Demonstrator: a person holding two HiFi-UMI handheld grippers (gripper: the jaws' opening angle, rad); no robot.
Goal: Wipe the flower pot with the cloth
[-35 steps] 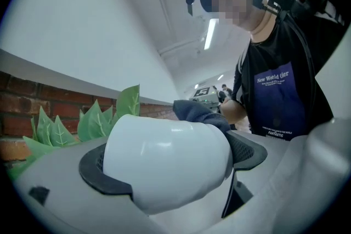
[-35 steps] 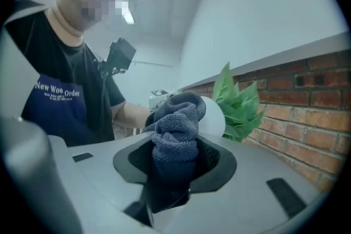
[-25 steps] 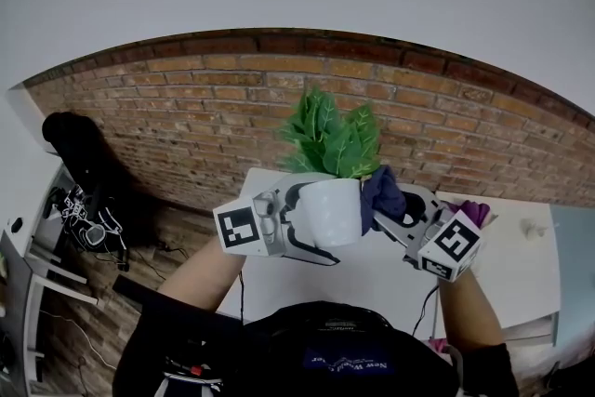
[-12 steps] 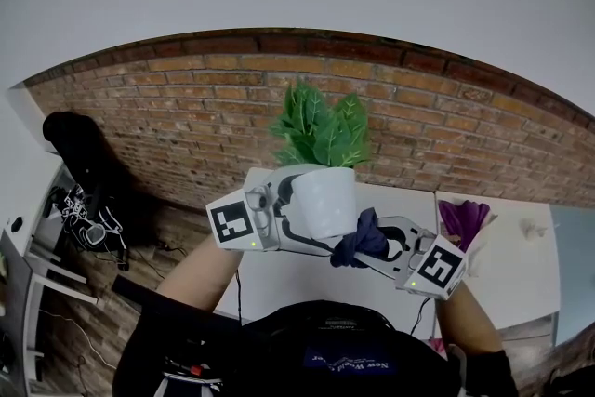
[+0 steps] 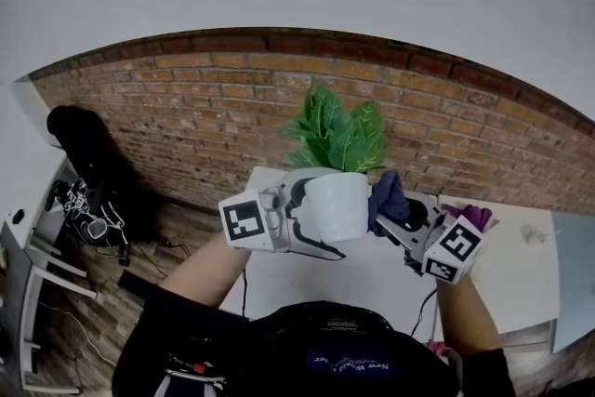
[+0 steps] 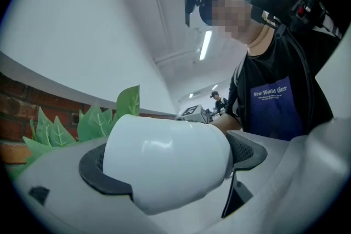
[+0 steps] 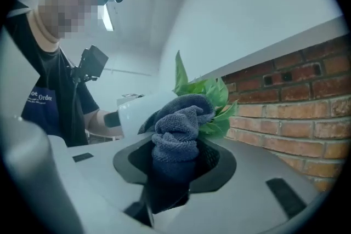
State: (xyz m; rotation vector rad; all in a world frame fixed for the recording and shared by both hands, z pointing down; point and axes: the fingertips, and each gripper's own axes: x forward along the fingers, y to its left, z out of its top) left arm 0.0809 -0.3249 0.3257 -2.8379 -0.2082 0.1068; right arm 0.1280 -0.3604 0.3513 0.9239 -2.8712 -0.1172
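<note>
The left gripper (image 5: 311, 220) is clamping the smooth, probably slippery flower pot (image 5: 337, 205) mid-body above the table (image 5: 372, 276). The right gripper (image 5: 402, 217) is pinching the soft cloth (image 5: 385, 197) in its fingers at the pot's 3 o'clock side

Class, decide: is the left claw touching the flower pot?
Touching. The left gripper view shows the flower pot clamped between the dark pads of the left claw.

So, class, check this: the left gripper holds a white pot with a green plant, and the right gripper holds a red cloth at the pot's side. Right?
Not quite: the cloth is dark blue, not red, as the right gripper view shows. The left gripper does hold the white pot with the green plant, and the right gripper holds the cloth at its side.
</note>
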